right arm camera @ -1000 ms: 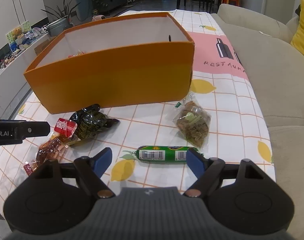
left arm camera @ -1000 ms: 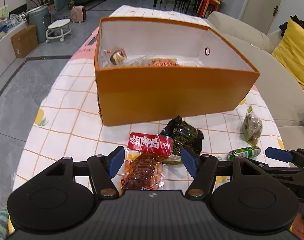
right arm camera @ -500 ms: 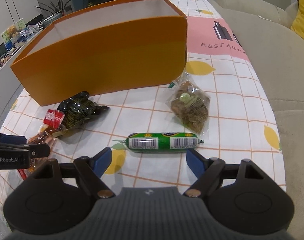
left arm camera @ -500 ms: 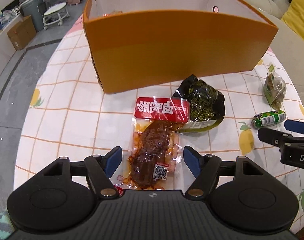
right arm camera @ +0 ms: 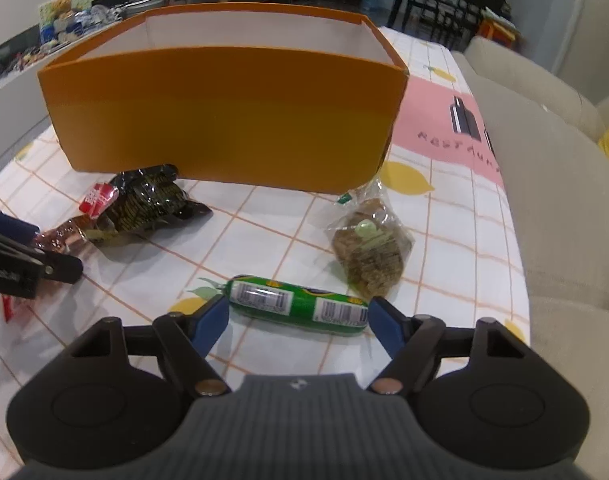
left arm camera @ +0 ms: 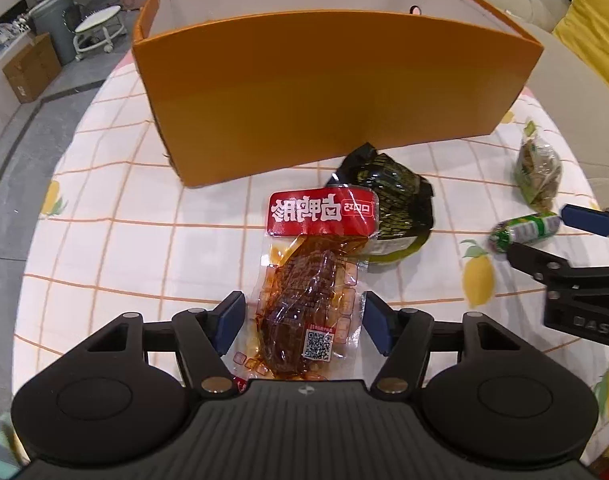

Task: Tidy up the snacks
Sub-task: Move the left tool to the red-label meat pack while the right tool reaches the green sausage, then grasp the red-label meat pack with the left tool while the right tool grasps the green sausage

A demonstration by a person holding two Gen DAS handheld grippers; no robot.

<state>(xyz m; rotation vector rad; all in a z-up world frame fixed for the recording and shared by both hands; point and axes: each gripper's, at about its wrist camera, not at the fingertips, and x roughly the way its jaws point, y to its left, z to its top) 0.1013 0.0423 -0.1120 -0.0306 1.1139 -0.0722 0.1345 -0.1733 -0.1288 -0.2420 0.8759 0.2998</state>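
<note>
Across the checked tablecloth [left arm camera: 136, 240], both tools had dropped lower within a second. The left gripper [left arm camera: 302, 322] straddled the red meat packet [left arm camera: 308, 280], jaws wide; the right gripper [right arm camera: 298, 320] bracketed the green sausage [right arm camera: 300, 306] likewise (neither gripped yet), so both pickups for the orange box [right arm camera: 224, 116] looked imminent.

Even indoor light, glare on the red-label meat pouch [left arm camera: 312, 276]. Strong fisheye bending at edges. Right wrist view dimmer, slightly soft, possibly motion blur.
</note>
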